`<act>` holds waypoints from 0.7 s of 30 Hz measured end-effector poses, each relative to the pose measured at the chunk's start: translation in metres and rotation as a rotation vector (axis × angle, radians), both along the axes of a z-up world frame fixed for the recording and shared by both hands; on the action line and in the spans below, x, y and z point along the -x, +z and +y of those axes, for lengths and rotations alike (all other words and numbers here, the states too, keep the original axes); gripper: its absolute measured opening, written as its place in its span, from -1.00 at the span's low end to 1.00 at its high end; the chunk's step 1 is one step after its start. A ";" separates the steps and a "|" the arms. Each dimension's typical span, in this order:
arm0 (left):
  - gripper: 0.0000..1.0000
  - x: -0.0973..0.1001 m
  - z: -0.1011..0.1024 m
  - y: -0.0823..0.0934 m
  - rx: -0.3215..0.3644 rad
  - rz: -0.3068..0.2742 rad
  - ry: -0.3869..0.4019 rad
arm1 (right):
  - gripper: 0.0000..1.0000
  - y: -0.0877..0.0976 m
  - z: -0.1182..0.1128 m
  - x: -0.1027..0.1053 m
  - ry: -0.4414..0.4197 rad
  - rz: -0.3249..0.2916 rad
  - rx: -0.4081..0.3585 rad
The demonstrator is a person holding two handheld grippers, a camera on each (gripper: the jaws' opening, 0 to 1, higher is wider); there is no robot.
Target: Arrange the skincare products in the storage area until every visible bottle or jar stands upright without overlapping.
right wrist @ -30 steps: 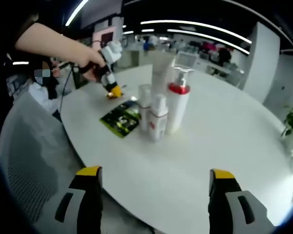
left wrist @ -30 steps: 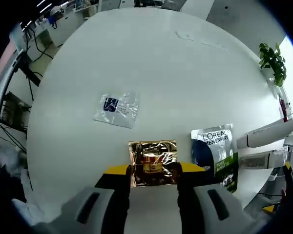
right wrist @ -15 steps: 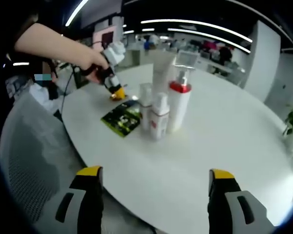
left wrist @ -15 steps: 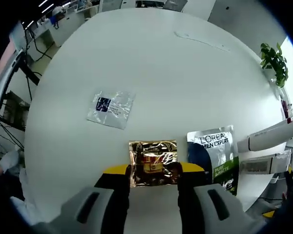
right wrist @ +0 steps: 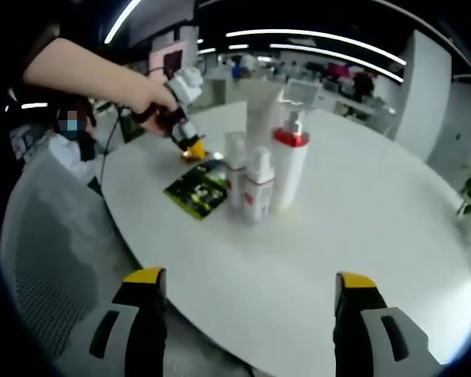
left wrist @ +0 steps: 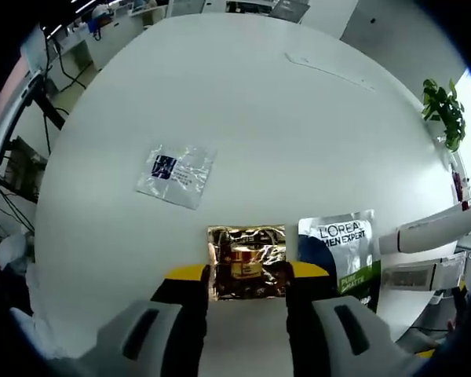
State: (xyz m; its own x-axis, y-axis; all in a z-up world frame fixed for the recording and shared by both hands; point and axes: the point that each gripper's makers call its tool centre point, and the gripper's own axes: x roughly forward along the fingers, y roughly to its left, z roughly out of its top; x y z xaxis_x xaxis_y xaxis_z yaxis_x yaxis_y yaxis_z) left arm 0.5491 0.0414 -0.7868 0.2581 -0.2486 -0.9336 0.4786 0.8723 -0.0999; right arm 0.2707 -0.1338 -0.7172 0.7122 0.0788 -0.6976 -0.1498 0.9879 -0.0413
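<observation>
On the white round table, in the left gripper view, three flat packets lie apart from one another. A clear sachet with a dark blue patch lies far left, its print too small to read. A gold packet lies nearest, between the left gripper's two yellow-tipped jaws, which are closed in against its left and right edges; its label is unreadable. Just right of it lies a grey, black and green sachet that reads "L'OREAL MEN EXPERT" and "PURE". At the right edge of that view a white tube and a white box-like pack show sideways; their writing is blurred. A potted plant stands far right, off the table, and desks with cables sit to the far left

In the right gripper view the right gripper hangs wide open at the near table rim, holding nothing. Mid-table stand, upright and close together, a pump bottle with a red collar, a smaller spray bottle with a red label, another small white bottle and a tall white tube behind. The sachet lies flat just left of them. Further left a person's hand holds the left gripper down on the table. A mesh chair stands near left
</observation>
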 end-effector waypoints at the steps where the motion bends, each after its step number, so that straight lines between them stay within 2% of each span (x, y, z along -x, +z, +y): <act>1: -0.10 0.000 0.000 0.000 0.000 0.000 -0.003 | 0.83 0.000 0.000 0.000 0.002 0.001 0.002; 5: -0.04 0.000 -0.003 0.001 0.012 0.004 0.003 | 0.82 0.000 -0.001 0.000 -0.001 -0.001 0.000; 21: -0.02 0.004 -0.004 0.001 0.023 0.018 -0.004 | 0.81 -0.001 0.000 0.001 0.001 0.007 0.004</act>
